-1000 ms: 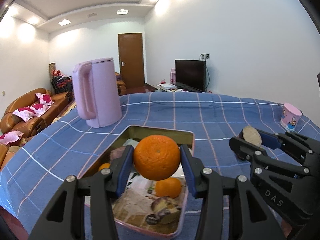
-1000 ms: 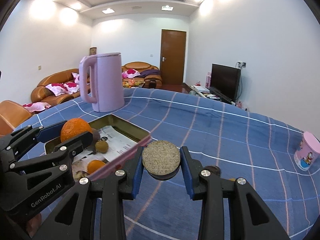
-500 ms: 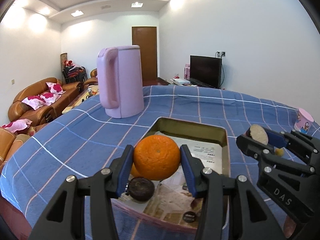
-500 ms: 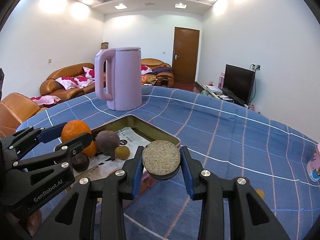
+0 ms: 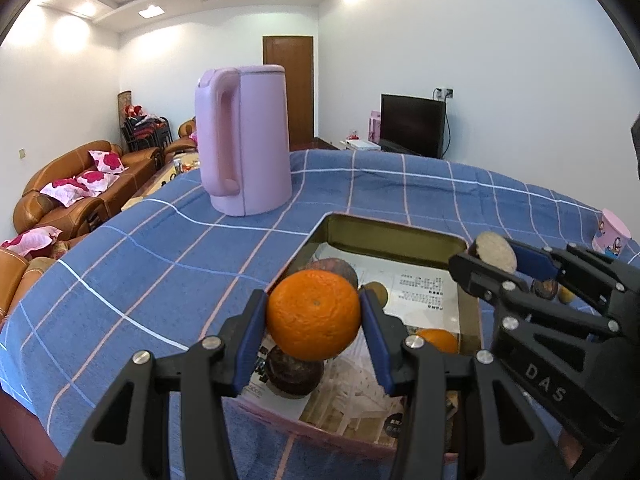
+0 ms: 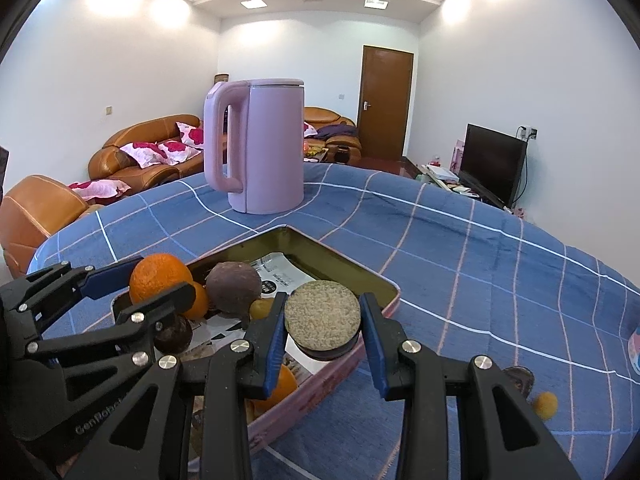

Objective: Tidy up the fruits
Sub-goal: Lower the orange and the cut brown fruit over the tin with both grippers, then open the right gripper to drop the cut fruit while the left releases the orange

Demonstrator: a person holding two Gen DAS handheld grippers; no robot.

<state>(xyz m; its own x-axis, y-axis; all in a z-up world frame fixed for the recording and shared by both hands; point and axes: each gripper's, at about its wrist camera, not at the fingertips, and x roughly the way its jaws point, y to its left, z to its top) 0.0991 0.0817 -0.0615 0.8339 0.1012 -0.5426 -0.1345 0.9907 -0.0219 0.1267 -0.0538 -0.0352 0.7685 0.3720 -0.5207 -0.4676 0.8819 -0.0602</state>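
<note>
Pink kettle stands on the blue checked cloth, behind the tray. Left gripper clamps a big orange above the tray's left side, over a dark round fruit. Right gripper pinches a flat round disc above the tray's right edge. Right of the tray, a small yellow fruit lies on the cloth.

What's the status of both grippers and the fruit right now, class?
Left hand-held gripper shut on orange. Right hand-held gripper shut on brown disc. Both over tray. Nothing blocking.
</note>
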